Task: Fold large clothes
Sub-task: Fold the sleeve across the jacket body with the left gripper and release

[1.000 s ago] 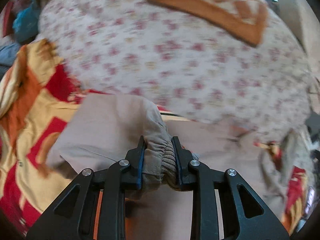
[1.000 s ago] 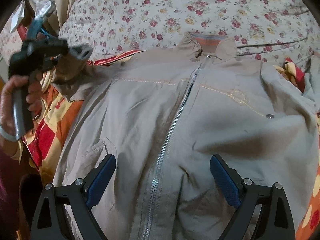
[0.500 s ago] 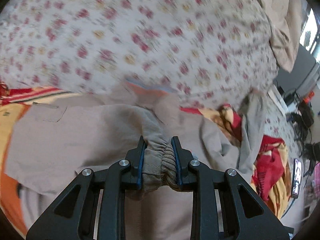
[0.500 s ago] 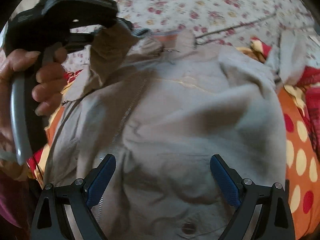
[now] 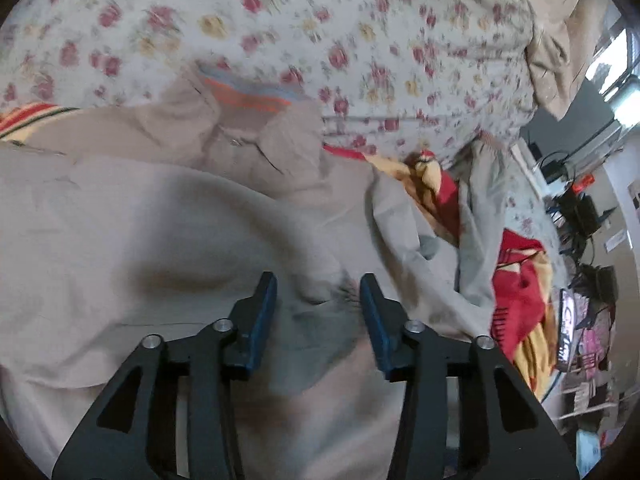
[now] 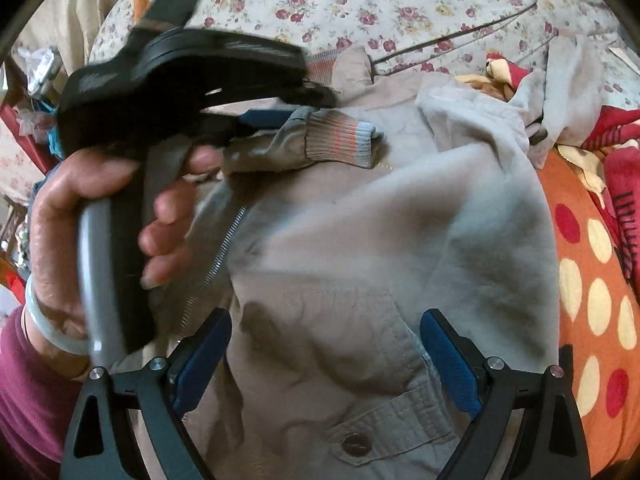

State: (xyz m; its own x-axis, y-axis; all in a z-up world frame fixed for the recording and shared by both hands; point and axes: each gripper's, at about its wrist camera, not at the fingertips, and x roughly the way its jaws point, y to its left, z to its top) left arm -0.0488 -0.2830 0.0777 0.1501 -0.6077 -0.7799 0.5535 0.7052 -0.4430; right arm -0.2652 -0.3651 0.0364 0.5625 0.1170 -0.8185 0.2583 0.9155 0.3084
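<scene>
A beige zip jacket [image 6: 360,240] lies spread front-up on the bed; it also fills the left wrist view [image 5: 160,220]. Its collar [image 5: 248,96] has an orange and grey ribbed band. One sleeve is folded across the chest, its striped ribbed cuff [image 6: 340,144] lying just in front of my left gripper [image 6: 288,108]. My left gripper [image 5: 318,304] is open, with the jaws apart over the sleeve cloth. My right gripper [image 6: 324,344] is open and empty, low over the jacket's lower front near a snap pocket [image 6: 356,444].
A floral bedsheet [image 5: 320,20] covers the bed behind the jacket. A red, yellow and orange polka-dot blanket [image 6: 592,280] lies under and right of it. The other sleeve [image 5: 472,208] is bunched at the right. Room clutter and cables [image 5: 580,220] sit beyond the bed's right edge.
My left gripper carried the sleeve cuff rightwards across the jacket's chest, then opened and let the cuff go. My right gripper stayed open, shifting over the lower front.
</scene>
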